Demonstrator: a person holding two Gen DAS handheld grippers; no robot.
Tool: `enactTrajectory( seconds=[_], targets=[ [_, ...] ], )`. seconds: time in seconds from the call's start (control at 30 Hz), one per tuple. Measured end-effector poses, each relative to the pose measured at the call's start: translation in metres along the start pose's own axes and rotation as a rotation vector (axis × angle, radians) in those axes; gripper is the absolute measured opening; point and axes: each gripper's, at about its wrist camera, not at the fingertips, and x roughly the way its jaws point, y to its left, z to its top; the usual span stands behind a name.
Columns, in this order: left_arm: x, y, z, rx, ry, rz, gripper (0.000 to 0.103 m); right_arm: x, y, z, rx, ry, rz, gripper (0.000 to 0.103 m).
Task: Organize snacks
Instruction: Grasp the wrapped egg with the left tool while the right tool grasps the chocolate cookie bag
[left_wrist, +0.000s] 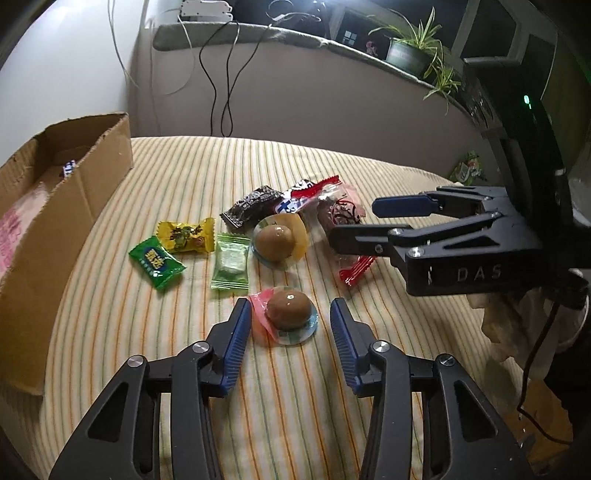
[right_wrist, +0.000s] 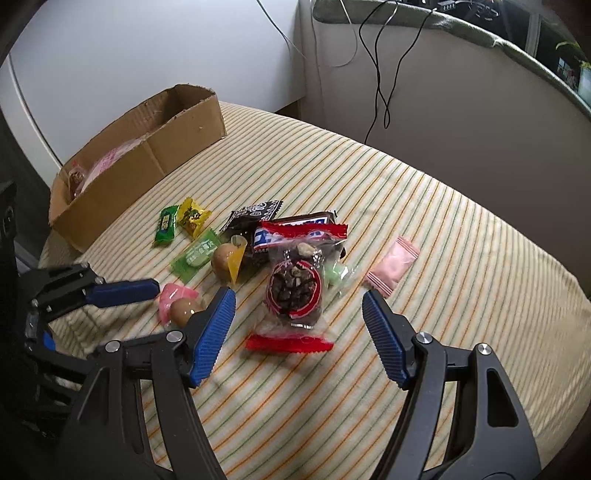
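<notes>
we've got a pile of snacks spread on a striped bed cover (right_wrist: 424, 229), and the cardboard box (left_wrist: 66, 192) sits off at the far left edge of it, already holding a couple of packets. that's where we figure everything ends up, so it makes sense it's parked open-side-up within reach.

our left hand-held gripper (left_wrist: 291, 319) is tilted down over the nearest wrapped egg snack (left_wrist: 286, 314), the one with the pink wrapper. its blue pads (left_wrist: 236, 343) stand either side of the packet with small gaps showing, so it's open around the thing, not squeezing yet. we straddle it that way because the egg is round and would likely roll or squirt out if we came in off-centre.

our right hand-held gripper (right_wrist: 298, 302) is open too, jaws wide, hovering above the clear bag of dark chunks with red ends (right_wrist: 293, 299). that bag is broad and crinkly, so the wide spread looks deliberate. nothing is held in it.

the rest lie loose: a second egg snack (left_wrist: 277, 240), two green candies (left_wrist: 157, 262) (left_wrist: 231, 266), a yellow one (left_wrist: 186, 234), a black packet (left_wrist: 251, 208), a chocolate bar (right_wrist: 295, 230), and a pink sachet (right_wrist: 393, 266) well apart on the right.

both hands work at once, one item each, which we reckon is just to halve the trips to the box.
</notes>
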Motion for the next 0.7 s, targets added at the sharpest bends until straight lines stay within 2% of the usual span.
enactTrajectory(
  seconds=[0.13, 0.2, 0.27, 0.33, 0.37, 0.7],
  targets=[
    [0.009, -0.001, -0.003, 0.009, 0.020, 0.008, 0.028, 0.005, 0.001, 0.002, 0.002, 0.012, 0.009, 0.073],
    [0.009, -0.003, -0.004, 0.022, 0.018, 0.009, 0.026, 0.008, 0.003, 0.002, -0.008, 0.023, 0.009, 0.067],
    [0.010, -0.006, -0.004, 0.036, 0.015, 0.014, 0.025, 0.012, 0.005, 0.002, -0.016, 0.040, 0.005, 0.061],
    [0.010, -0.007, -0.003, 0.038, 0.014, 0.013, 0.025, 0.015, 0.005, 0.002, -0.018, 0.055, 0.004, 0.046],
    [0.011, -0.007, -0.003, 0.039, 0.015, 0.011, 0.024, 0.018, 0.004, 0.002, -0.014, 0.065, 0.009, 0.042],
    [0.007, -0.004, -0.002, 0.037, 0.003, -0.005, 0.023, 0.009, 0.003, 0.003, 0.003, 0.053, 0.012, 0.038]
  ],
)
